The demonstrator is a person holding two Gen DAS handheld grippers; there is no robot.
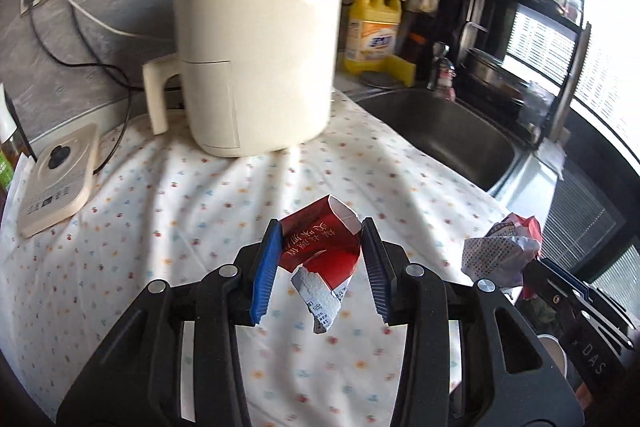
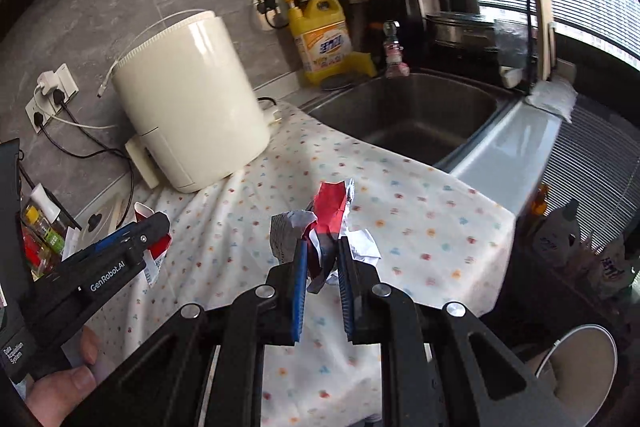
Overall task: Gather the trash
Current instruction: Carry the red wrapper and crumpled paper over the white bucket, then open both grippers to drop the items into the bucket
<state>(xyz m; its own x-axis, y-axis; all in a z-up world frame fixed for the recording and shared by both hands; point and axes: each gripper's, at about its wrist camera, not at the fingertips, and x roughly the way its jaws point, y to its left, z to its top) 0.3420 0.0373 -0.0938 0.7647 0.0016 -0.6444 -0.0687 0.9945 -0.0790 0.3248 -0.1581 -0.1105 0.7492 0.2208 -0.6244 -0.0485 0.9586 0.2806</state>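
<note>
My left gripper is shut on a crushed red and white carton and holds it above the patterned cloth. My right gripper is shut on a crumpled red, white and silver wrapper, also lifted above the cloth. The wrapper shows at the right of the left wrist view. The left gripper with its carton shows at the left of the right wrist view, a hand under it.
A cream air fryer stands at the back of the cloth. A cream scale-like device lies left. A steel sink is at the right, a yellow detergent jug behind it. A white bin rim is low right.
</note>
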